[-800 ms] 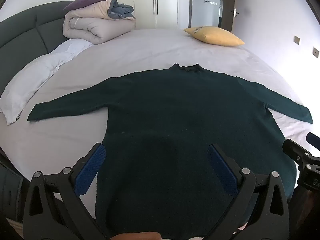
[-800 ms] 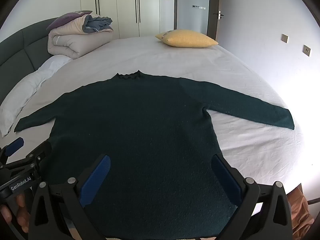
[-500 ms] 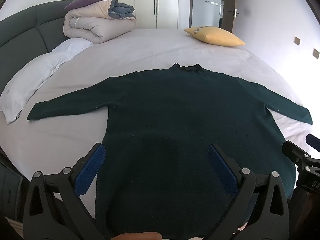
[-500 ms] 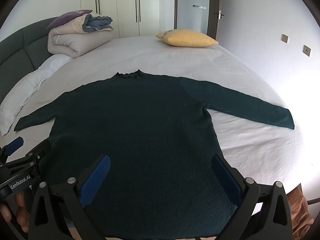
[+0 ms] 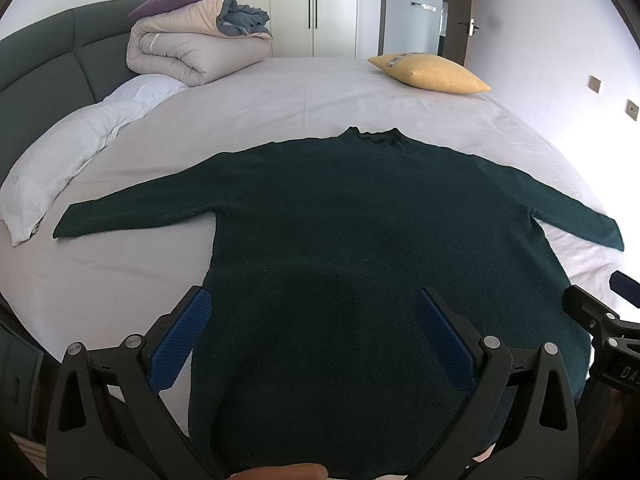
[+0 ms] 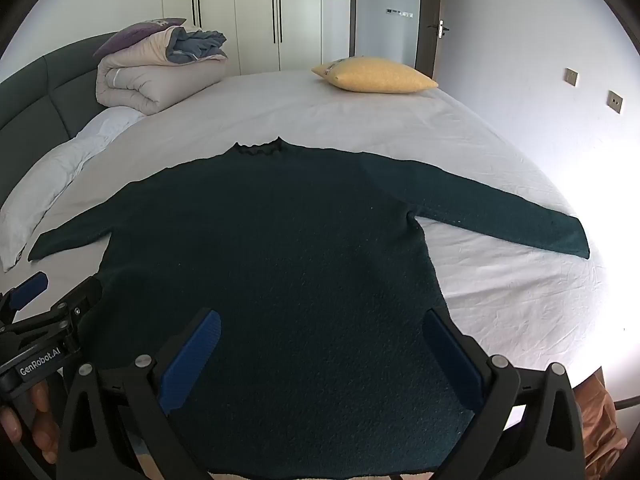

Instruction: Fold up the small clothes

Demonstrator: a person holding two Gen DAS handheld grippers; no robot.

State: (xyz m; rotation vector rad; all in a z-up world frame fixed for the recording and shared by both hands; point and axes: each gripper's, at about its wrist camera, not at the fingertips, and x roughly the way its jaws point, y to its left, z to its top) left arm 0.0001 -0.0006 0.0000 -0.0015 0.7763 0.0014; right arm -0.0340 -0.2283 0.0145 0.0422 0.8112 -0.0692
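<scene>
Bedding first: the wide bed with its pale grey sheet [image 5: 304,92] serves as the folding surface, broad and flat enough for a garment to lie fully spread. On it rests the dark green knitted long-sleeved sweater [image 5: 360,240], face flat, collar toward twelve o'clock, hem at six o'clock close to the person, one sleeve reaching toward nine o'clock and the other toward three o'clock. Spread like this, every edge is reachable, which suits a first fold.

Pushed clear of the work, the rolled beige duvet with a purple cushion on top [image 5: 192,48] sits at about eleven o'clock against the dark padded headboard [image 5: 44,68], the white pillow [image 5: 64,164] lies along the nine o'clock edge, and the mustard-yellow cushion [image 5: 432,74] rests at one o'clock.

Both tools hang above the hem, tilted downward, judged ready to descend. The left claw [image 5: 312,332] stands with its blue pads spread wide and nothing between them, over the hem's left part. The right claw [image 6: 320,356] is likewise spread wide and empty, over the right part. Folding has not begun; taking hold of a sleeve or hem corner seems the likely first step.
</scene>
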